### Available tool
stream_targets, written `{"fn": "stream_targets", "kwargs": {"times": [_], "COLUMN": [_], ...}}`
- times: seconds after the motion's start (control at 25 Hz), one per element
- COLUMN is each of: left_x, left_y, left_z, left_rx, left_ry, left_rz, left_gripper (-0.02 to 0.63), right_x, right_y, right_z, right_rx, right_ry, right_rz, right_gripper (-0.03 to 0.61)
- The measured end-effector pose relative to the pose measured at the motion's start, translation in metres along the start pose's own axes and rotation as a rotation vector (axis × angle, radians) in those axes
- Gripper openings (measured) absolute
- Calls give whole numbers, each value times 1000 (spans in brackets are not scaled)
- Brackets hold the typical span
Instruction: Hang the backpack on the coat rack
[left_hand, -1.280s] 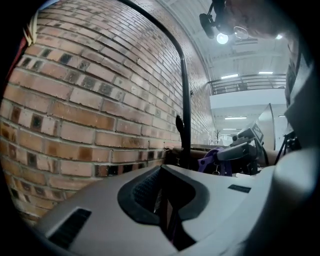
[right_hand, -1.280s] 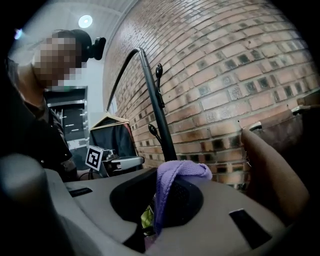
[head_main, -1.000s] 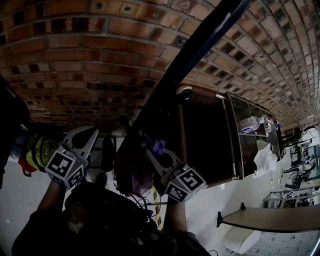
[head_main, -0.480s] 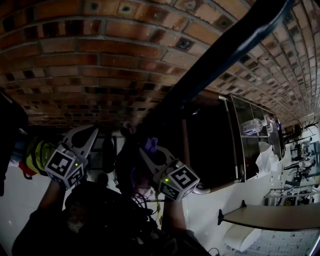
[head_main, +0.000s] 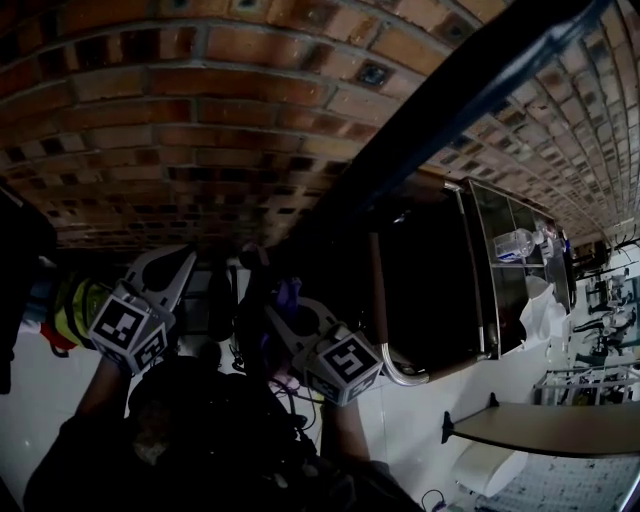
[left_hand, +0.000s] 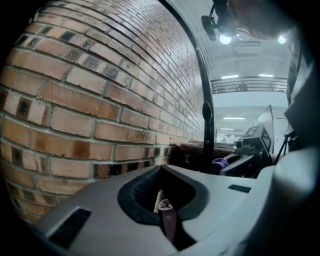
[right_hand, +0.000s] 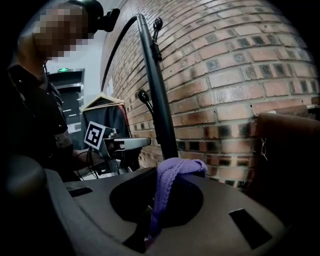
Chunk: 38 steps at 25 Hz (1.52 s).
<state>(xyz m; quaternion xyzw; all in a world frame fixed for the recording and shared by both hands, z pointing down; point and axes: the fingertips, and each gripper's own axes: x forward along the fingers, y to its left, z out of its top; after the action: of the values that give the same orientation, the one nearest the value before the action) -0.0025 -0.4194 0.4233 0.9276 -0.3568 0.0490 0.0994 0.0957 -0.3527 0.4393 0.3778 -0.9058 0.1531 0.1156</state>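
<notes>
A black coat rack pole (head_main: 440, 110) runs slantwise across the brick wall, and knobbed hooks (right_hand: 158, 23) stick out from it. My right gripper (head_main: 283, 303) is shut on the backpack's purple woven strap (right_hand: 172, 172), whose loop stands up just in front of the pole (right_hand: 160, 105). My left gripper (head_main: 168, 272) sits to its left, close to the wall, shut on a thin purple strap end (left_hand: 168, 216). The backpack's dark body (head_main: 255, 340) hangs between and below the grippers and is hard to make out in the dim light.
A dark cabinet (head_main: 430, 270) with a glass-fronted shelf and a bottle (head_main: 515, 243) stands right of the pole. A small table (head_main: 540, 430) is at lower right. A yellow and red object (head_main: 70, 305) lies at far left. A person in dark clothes (right_hand: 35, 125) stands behind.
My right gripper has come down and slightly left with the purple strap. The left gripper has shifted only a little. The pole now sits higher and further right in the head view.
</notes>
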Motion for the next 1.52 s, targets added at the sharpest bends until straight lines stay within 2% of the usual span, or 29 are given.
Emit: {"fn": "stream_targets", "kwargs": {"times": [0.16,0.36,0.52,0.84,1.2,1.52], "left_x": [-1,-4,-8,-16,-25,-34], "left_y": [-7,-9,-14,-17,-27,-43], "left_z": [-6,-13,-17,-19,-9,-12], "left_rx": [7,9,1,4,15,16], "left_ry": [25,32,39,50,21,24], "left_rz": [-6,6,15,36,61,60], "left_gripper": [40,40,40,40,38,40], "right_x": [7,11,16,16,13,-2], "right_y": [0,-1,-2,-2,-6,-14], "right_z": [-14,-26,-45,-50,-58,-61], "right_rx": [-37,-29,-29,26,-3,-70], "right_ry": [42,32,69,11,26,3], "right_rz": [-2,23,35,52,-20,-132], "right_gripper": [15,15,17,18,53,163]}}
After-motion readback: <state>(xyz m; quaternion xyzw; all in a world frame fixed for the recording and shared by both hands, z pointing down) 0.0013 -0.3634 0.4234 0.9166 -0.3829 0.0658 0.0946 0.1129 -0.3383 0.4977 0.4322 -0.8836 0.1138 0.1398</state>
